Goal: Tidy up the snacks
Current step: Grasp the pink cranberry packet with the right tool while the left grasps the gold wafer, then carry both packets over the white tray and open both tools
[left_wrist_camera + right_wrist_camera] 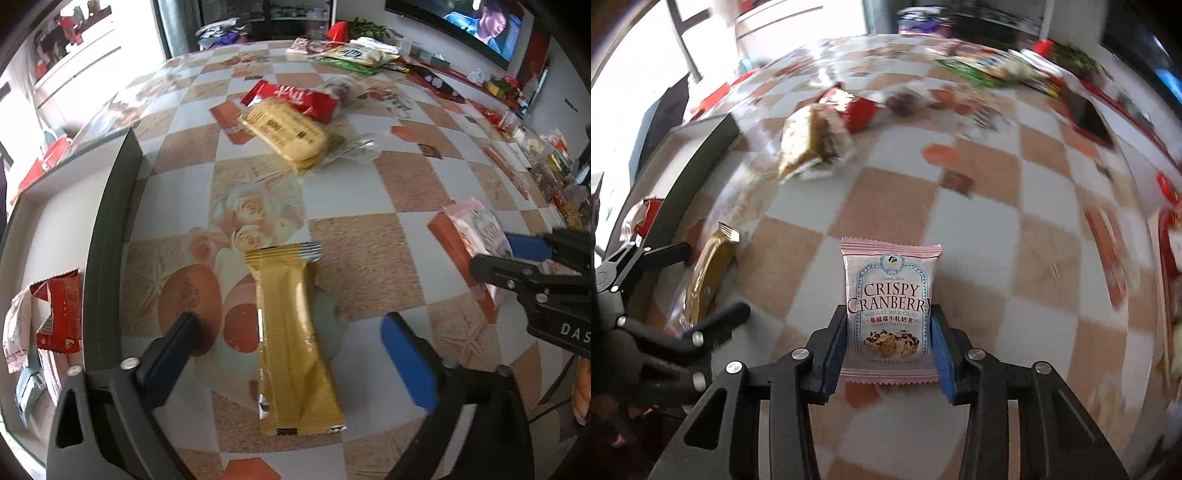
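A gold-wrapped snack bar (291,343) lies flat on the checkered tablecloth, lengthwise between the fingers of my left gripper (295,343). The left jaws stand open, with a gap on each side of the bar. My right gripper (890,332) is shut on a pink "Crispy Cranberry" packet (890,295), its blue pads (942,354) pressing the packet's two side edges. In the left wrist view the right gripper (498,254) and the pink packet (480,232) show at the right edge. The right wrist view has the left gripper (714,280) and the gold bar (709,273) at its left.
A grey-rimmed box (107,240) stands at the table's left and holds a red packet (59,310) and other wrappers. A yellow biscuit pack (284,129) and a red packet (295,98) lie mid-table. More snack bags (354,55) are piled at the far end.
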Tool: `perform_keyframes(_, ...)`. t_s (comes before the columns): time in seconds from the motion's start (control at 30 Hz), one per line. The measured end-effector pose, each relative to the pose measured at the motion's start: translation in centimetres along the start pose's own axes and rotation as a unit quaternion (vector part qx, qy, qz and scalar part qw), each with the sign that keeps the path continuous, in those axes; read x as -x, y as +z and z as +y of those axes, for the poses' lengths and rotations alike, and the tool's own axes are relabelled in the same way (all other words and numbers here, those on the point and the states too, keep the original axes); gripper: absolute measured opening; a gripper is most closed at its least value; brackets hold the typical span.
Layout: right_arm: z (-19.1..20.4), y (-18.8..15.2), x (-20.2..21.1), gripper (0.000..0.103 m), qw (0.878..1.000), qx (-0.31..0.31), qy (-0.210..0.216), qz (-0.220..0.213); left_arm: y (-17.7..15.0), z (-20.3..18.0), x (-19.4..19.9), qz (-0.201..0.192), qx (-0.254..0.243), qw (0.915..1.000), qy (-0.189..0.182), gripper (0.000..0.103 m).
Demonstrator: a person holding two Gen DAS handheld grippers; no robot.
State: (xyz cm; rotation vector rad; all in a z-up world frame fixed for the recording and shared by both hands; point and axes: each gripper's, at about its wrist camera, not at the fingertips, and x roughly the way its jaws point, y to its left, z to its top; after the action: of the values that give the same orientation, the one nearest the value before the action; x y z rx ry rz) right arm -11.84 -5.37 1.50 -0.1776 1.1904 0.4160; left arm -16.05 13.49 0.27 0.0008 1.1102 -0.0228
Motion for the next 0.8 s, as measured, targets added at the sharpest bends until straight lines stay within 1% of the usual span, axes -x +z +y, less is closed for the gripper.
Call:
perform_keyframes(0.03, -0.6, -0.5, 0.3, 0.044, 1.0, -0.014, 0.001, -0.002, 0.0, -0.2, 0.2, -0.004, -0.004, 1.0, -0.002, 0.077)
perform_keyframes(0.07, -1.3, -0.9, 0.8, 0.044, 1.0, -0.026, 0.004, -0.004, 0.1, -0.5, 0.6, -0.009, -0.01, 0.9999, -0.006, 0.069)
perform_keyframes(0.1, -1.2, -1.0, 1.0, 0.044, 0.999, -0.034, 0.006, -0.006, 0.2, -0.7, 0.7, -0.01, -0.014, 0.9998, -0.009, 0.048)
perform_keyframes(0.13, -1.5, -1.4, 1.2, 0.044, 0.999, -0.041, 0.007, -0.007, 0.3, -0.8, 0.9, -0.01, -0.017, 0.9997, -0.012, 0.024)
perform_keyframes(0.23, -1.9, -2.6, 2.5, 0.044, 0.998, -0.065, 0.017, -0.01, 0.5, -0.3, 1.0, 0.002, 0.004, 0.9992, -0.039, 0.024)
perform_keyframes(0.37, -2.8, -3.4, 3.0, 0.044, 0.994, -0.097, 0.049, -0.013, 0.3, 0.1, 1.7, 0.001, 0.016, 0.9987, -0.048, 0.024)
perform_keyframes(0.57, -2.9, -3.5, 3.5, 0.044, 0.992, -0.112, 0.059, -0.018, 0.4, 0.9, 4.3, -0.025, 0.02, 0.9982, -0.05, 0.024)
perform_keyframes(0.8, -2.1, -3.0, 4.4, 0.044, 0.992, -0.109, 0.063, -0.029, 1.1, 2.5, 7.0, -0.057, 0.031, 0.9966, -0.05, 0.024)
